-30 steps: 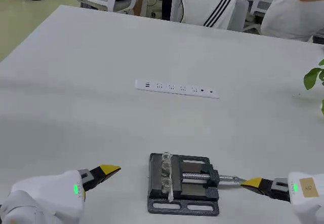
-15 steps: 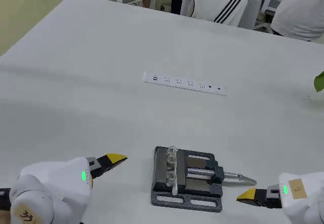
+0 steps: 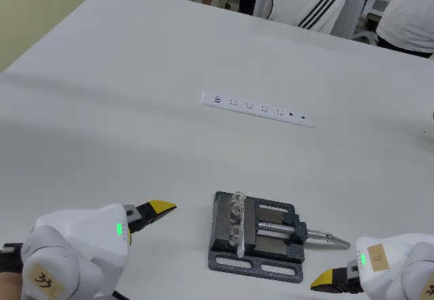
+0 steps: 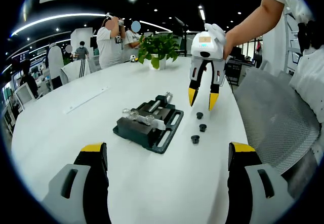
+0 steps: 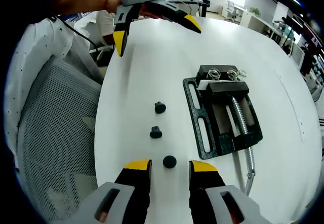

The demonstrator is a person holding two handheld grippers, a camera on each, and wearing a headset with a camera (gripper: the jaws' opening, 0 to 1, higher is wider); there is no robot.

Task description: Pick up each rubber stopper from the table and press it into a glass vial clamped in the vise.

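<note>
While the right gripper's [image 5: 170, 165] fingers [image 5: 137, 172] stand spread, a rubber stopper [image 5: 169, 161] lies between their tips

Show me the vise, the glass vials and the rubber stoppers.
vise [image 5: 227, 89], right gripper view, top of its sliding block.
glass vials [image 3: 237, 213], head view, one vial's rim.
rubber stoppers [image 5: 156, 132], right gripper view, the middle stopper.
</note>
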